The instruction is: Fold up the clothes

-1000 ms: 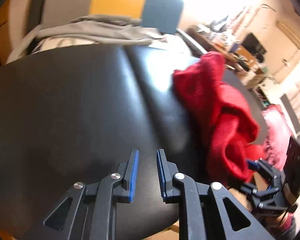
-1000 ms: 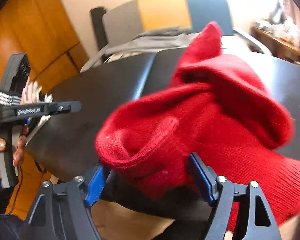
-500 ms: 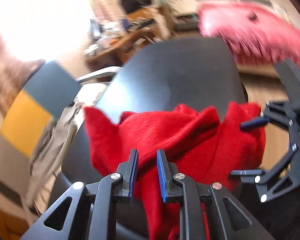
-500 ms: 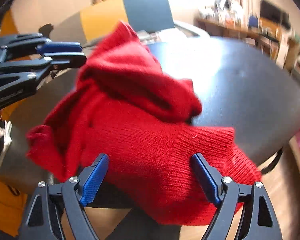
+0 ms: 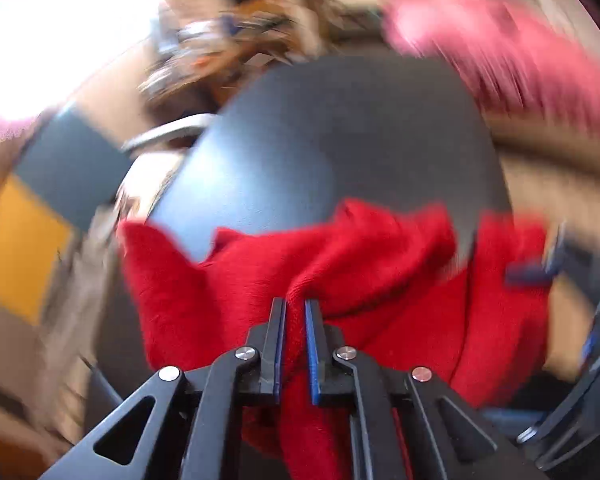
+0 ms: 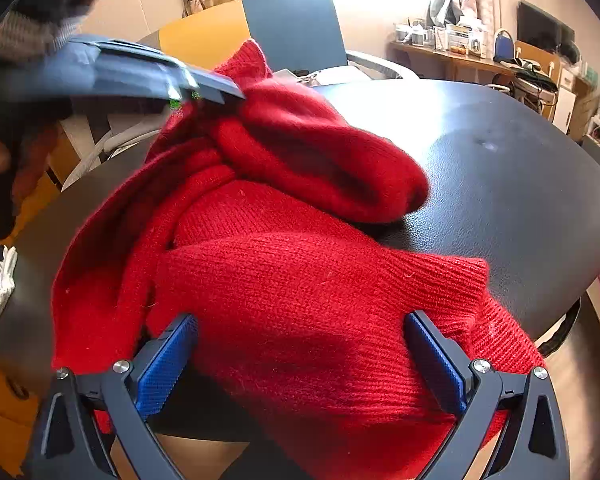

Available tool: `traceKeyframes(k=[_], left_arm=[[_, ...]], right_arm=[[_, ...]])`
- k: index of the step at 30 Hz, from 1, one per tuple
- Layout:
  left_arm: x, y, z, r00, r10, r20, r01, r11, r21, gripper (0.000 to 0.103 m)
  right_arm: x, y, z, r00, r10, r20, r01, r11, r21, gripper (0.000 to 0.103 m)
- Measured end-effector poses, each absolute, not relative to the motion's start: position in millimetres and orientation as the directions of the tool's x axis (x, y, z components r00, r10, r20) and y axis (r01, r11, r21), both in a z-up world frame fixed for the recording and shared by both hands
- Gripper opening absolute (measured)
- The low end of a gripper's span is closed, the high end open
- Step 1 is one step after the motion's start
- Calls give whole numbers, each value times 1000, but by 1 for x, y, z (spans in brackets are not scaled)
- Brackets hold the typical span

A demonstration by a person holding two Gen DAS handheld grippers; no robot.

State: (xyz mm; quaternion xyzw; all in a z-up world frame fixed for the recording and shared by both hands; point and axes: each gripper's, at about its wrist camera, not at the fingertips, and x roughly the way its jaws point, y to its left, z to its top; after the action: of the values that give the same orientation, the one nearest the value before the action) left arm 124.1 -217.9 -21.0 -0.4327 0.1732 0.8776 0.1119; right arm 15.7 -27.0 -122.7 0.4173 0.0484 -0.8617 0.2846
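My left gripper (image 5: pixel 295 308) pinches a fold of the sweater (image 6: pixel 300 264). My right gripper (image 6: pixel 300 344) gapes wide, the sweater bunched between its fingers on the table (image 6: pixel 500 168).

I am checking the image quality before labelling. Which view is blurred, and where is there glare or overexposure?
Left wrist view: strong motion blur over the room and the far edge of the black table; the left gripper and nearby red sweater stay fairly sharp; the upper left corner is blown out white. Right wrist view: mostly sharp, window overexposed at top, a soft sheen on the table, only the left gripper at upper left is smeared.
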Motion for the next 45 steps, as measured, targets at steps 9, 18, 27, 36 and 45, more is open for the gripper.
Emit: traceKeyframes(k=[9,18,27,36,45], left_arm=[[246,-469,10,-826,15,-564,330,-798,-505,0],[249,-420,2,-679,-42,-733,225,-962,-154,26],[122,-284,-8,-457,376,-806,-83,-920,-382,45],[-2,-185,-46,-141,656,-741,-31,-751,-659,52],[-30,-183,-85,-101,564,-819,252,-782,-570,50]], right_arm=[[18,-41,-131,-528,-407,-745,524,-847,91,103],[15,-44,-135,-560,-356,-748,505,-863,33,103],[17,-35,-139,-584,-373,-721,528,-849,12,103],[13,-29,-141,-587,-406,-700,549,-835,24,103],[13,-29,-143,-602,-420,-679,554,-832,24,103]])
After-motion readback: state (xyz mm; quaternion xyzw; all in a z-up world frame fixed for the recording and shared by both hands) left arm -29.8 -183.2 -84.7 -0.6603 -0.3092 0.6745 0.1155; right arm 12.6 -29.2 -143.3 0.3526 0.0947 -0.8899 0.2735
